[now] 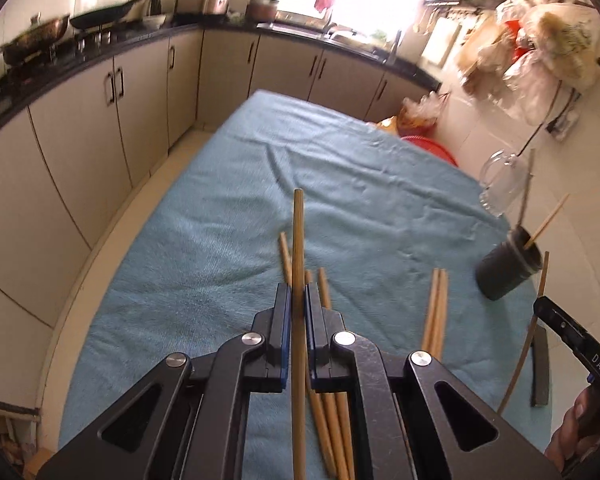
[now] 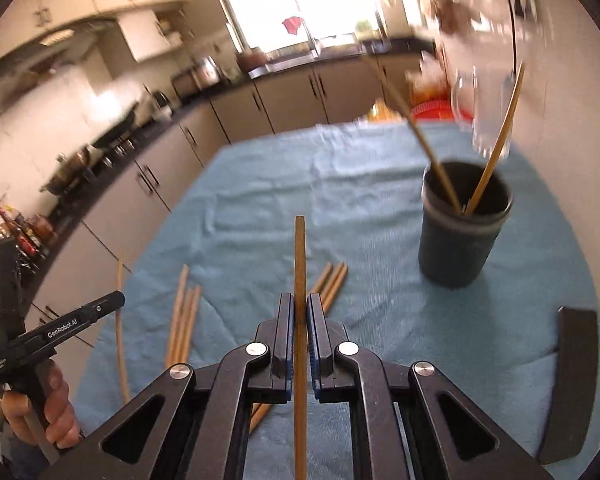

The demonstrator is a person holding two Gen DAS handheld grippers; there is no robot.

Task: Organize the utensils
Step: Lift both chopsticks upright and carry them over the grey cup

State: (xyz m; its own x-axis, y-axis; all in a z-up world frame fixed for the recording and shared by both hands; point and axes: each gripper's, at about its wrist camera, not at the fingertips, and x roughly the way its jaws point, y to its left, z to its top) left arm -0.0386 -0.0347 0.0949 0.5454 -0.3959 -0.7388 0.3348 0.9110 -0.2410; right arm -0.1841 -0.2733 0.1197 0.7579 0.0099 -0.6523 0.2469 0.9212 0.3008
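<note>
My left gripper (image 1: 298, 294) is shut on a wooden chopstick (image 1: 298, 240) that sticks out forward above the blue cloth. My right gripper (image 2: 299, 304) is shut on another wooden chopstick (image 2: 299, 256). Several loose chopsticks (image 1: 436, 312) lie on the cloth (image 1: 228, 216) below both grippers; they also show in the right wrist view (image 2: 184, 320). A dark round cup (image 2: 460, 228) stands ahead and to the right of my right gripper with two chopsticks (image 2: 496, 148) leaning in it. The cup (image 1: 504, 268) sits at the far right in the left wrist view.
A clear glass mug (image 1: 500, 184) stands behind the cup. A flat black strip (image 2: 572, 384) lies on the cloth (image 2: 380, 184) at the right. Kitchen cabinets (image 1: 112, 120) and a dark counter run along the left and back. A red basin (image 1: 432, 148) sits past the table's far corner.
</note>
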